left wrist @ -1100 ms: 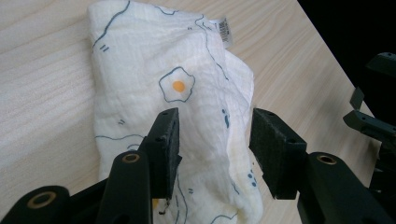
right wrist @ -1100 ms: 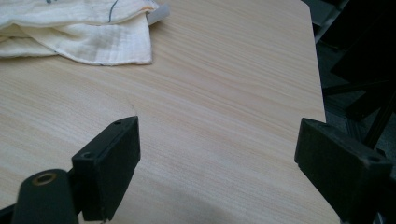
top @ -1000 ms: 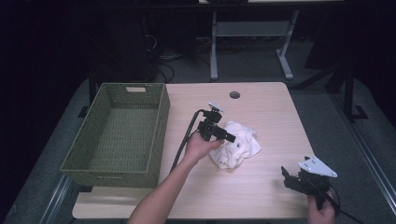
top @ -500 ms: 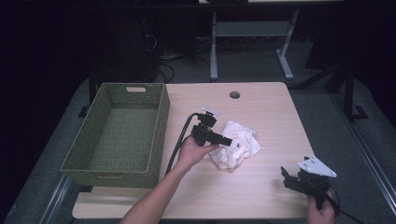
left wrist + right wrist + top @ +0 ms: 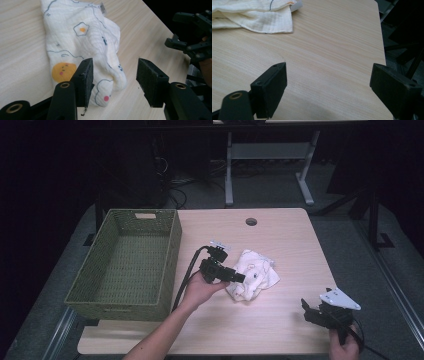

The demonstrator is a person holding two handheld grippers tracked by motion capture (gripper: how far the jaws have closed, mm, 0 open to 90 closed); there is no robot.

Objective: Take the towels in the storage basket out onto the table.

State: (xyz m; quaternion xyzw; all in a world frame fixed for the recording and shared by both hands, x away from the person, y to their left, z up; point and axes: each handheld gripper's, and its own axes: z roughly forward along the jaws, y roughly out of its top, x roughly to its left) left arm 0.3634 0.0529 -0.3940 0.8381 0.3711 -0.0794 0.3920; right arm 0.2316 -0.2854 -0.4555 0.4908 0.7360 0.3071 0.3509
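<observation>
Since a second ago your left gripper (image 5: 239, 277) has slid left off the crumpled cloth (image 5: 255, 279), jaws just opening to half width with nothing pinched. The cloth lies mid-table beside the green basket (image 5: 170, 255). Your right gripper (image 5: 312, 311) waits wide open. Next, I judge, you must close on a fold.
</observation>
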